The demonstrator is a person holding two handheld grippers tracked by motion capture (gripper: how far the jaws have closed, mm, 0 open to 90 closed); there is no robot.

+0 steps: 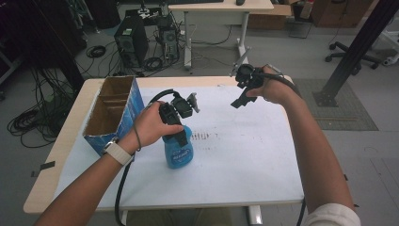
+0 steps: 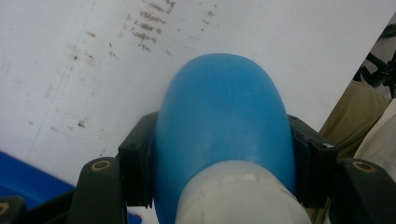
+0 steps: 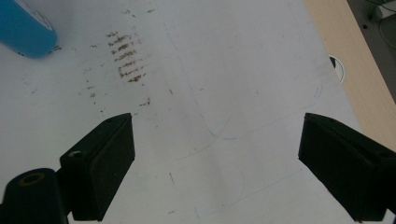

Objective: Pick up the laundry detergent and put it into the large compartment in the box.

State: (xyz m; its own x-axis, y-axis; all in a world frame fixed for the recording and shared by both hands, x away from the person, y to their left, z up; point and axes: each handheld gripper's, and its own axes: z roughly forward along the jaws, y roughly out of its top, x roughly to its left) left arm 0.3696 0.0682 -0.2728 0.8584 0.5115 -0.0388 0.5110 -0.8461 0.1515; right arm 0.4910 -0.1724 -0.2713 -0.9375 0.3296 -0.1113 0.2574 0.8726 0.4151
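A blue spray bottle (image 1: 179, 153) stands upright on the white sheet (image 1: 244, 160) covering the table, left of centre. My left gripper (image 1: 176, 136) comes down from above and is shut on the bottle's upper part. In the left gripper view both black pads press on the sides of the blue body (image 2: 222, 112), just below its whitish neck. My right gripper (image 1: 240, 100) hangs in the air over the far right part of the sheet, apart from the bottle. In its own view the right gripper (image 3: 217, 158) stands open with nothing between its jaws, and the bottle's base (image 3: 23, 28) lies far off at upper left.
A tall cardboard box (image 1: 113, 110) with blue sides and an open top stands at the table's left, close to my left wrist. Brown smudges (image 1: 202, 136) mark the sheet right of the bottle. The wooden table edge (image 3: 345, 60) runs along the right.
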